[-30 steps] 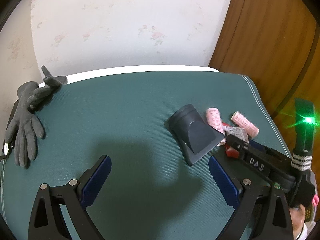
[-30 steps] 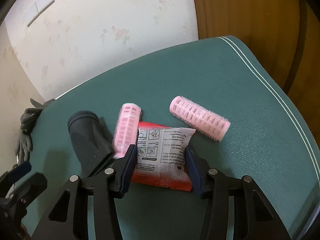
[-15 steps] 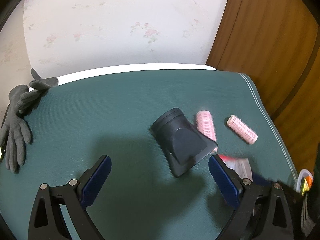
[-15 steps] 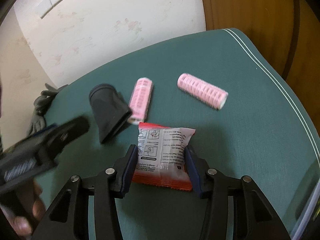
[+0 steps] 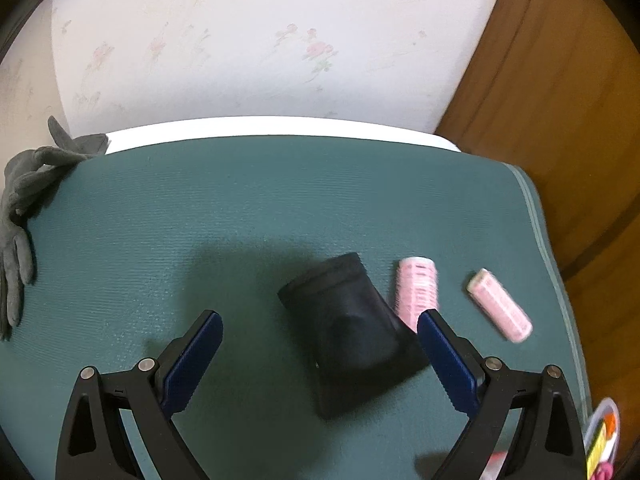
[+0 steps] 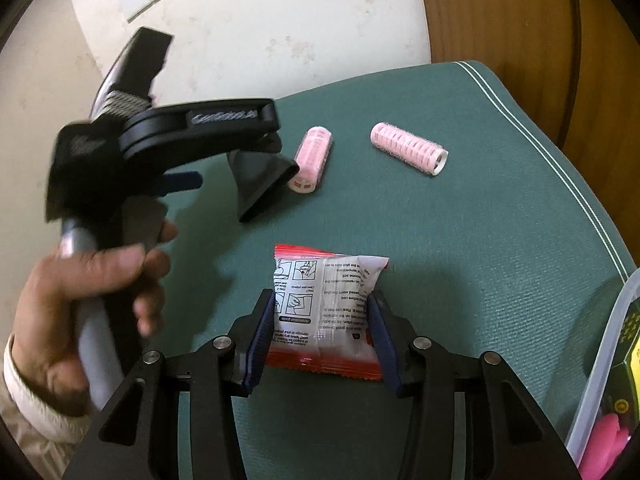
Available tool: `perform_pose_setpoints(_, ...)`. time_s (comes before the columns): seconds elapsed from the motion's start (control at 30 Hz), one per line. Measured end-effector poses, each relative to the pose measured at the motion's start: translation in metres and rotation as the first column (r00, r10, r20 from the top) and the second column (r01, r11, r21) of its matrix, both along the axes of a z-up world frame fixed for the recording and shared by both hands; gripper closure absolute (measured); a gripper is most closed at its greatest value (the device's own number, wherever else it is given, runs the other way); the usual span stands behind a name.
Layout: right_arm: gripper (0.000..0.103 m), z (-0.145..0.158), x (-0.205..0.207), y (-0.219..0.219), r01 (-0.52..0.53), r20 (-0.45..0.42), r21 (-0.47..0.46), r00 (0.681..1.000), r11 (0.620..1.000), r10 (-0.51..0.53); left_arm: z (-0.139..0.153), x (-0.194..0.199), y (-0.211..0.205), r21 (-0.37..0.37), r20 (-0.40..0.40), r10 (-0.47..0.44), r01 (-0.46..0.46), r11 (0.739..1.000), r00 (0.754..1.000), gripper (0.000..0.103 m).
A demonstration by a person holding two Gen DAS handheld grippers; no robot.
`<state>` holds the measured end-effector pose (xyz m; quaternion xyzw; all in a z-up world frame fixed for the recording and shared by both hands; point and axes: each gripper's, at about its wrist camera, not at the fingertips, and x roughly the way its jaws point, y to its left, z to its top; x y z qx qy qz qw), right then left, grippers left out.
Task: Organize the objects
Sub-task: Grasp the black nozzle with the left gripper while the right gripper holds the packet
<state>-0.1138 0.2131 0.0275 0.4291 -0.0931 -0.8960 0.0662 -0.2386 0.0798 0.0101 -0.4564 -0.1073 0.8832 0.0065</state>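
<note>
My right gripper (image 6: 322,316) is shut on a white and red packet (image 6: 324,312) and holds it above the green mat (image 6: 480,240). My left gripper (image 5: 320,344) is open and empty, its fingers either side of a black hair-dryer nozzle (image 5: 352,336) on the mat. The nozzle also shows in the right wrist view (image 6: 260,180). Two pink hair rollers lie right of the nozzle: one close beside it (image 5: 416,292) (image 6: 312,160), one further right (image 5: 500,308) (image 6: 408,148). The left gripper body (image 6: 160,140) shows in the right wrist view, held by a hand.
Grey gloves (image 5: 24,200) lie at the mat's far left edge. A clear plastic container (image 6: 608,360) with pink and yellow items stands at the right edge, also glimpsed in the left wrist view (image 5: 600,440). A floral wall and a wooden panel stand behind the table.
My right gripper has lifted the packet and drawn it back from the rollers and nozzle. My left gripper has moved right, and the nozzle now lies between its fingers.
</note>
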Motion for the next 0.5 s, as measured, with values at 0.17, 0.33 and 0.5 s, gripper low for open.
perform_pose_setpoints(0.17,0.056,0.000,0.001,-0.003,-0.024,-0.004,-0.007,1.000,1.000,0.024,-0.010,-0.008,0.003,-0.027,0.003,0.020,-0.020,0.999,1.000,0.003)
perform_pose_setpoints(0.33,0.056,0.000,0.000,-0.004,-0.027,-0.005,-0.014,1.000,1.000,0.027,-0.022,-0.006,0.004,-0.073,0.023,0.011,-0.009,0.997,1.000,0.020)
perform_pose_setpoints(0.5,0.056,0.001,-0.001,-0.003,-0.015,-0.004,-0.016,1.000,1.000,0.015,-0.019,0.000,0.006,-0.096,-0.007,-0.034,0.033,0.995,0.999,0.042)
